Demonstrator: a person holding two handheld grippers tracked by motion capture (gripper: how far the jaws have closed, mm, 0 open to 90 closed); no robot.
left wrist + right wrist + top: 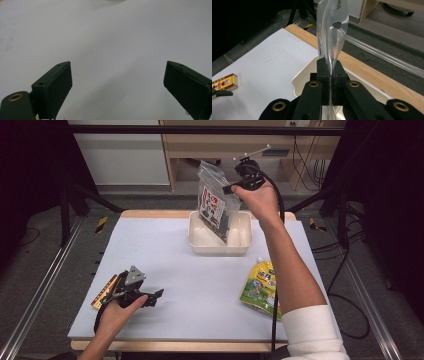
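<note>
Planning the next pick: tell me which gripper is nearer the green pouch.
Left. The green pouch lies at the table's right edge; the left gripper rests across the table, while the right gripper is raised over the tray.

Print on bag (216,204), pouch (260,287) — none legible.

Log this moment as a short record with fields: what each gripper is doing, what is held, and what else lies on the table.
right gripper: shut on the clear bag's top edge
clear bag: dark contents, hanging over the white tray
left gripper: open, holding nothing, low over the white mat
green pouch: flat on the mat, near right
yellow box: beside the left gripper, near left edge
</note>
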